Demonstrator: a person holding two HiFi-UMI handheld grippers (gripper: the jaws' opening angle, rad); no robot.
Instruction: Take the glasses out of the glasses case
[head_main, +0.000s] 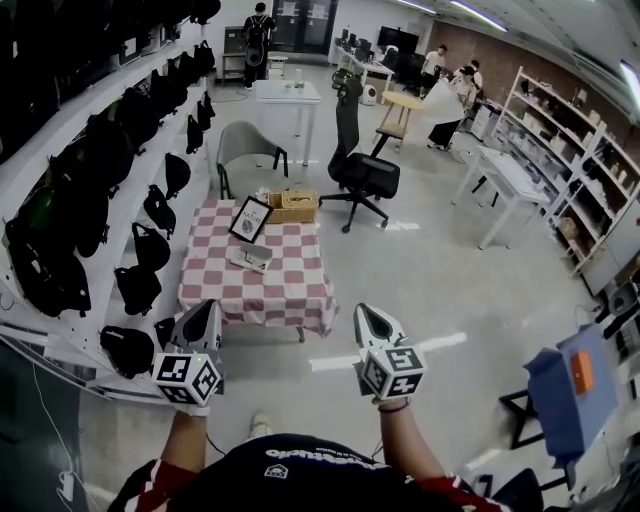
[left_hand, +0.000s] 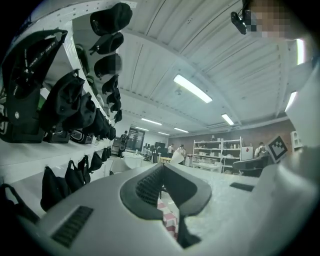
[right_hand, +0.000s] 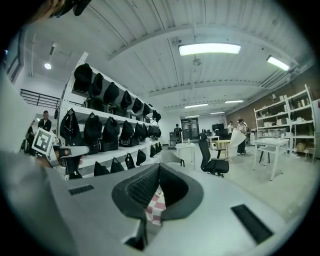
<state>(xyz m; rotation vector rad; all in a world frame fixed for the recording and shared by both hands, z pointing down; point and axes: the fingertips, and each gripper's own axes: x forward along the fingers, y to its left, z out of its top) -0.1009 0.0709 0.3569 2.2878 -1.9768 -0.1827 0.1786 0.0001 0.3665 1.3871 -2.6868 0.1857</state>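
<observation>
Pale grey, the case (head_main: 250, 257) is lying on the red-and-white checked surface (head_main: 290, 285), left of its middle and just in front of a black frame (head_main: 250, 218) that is standing propped up; whether its lid is raised I cannot tell. A wicker basket (head_main: 292, 206) is sitting at the far edge, beside the frame. Both grippers are hovering over the floor (head_main: 450, 300), short of the near edge and well apart from the case. The left gripper (head_main: 208, 306) is pointing toward the surface, its fingers (left_hand: 147, 186) pressing together on nothing. The right gripper (head_main: 364, 312) is pointing the same way, its fingers (right_hand: 142, 186) meeting at the tips and gripping nothing. Black bags (head_main: 110, 160) are hanging along the shelves on the left, and a black chair (head_main: 360, 165) is standing beyond the surface.
</observation>
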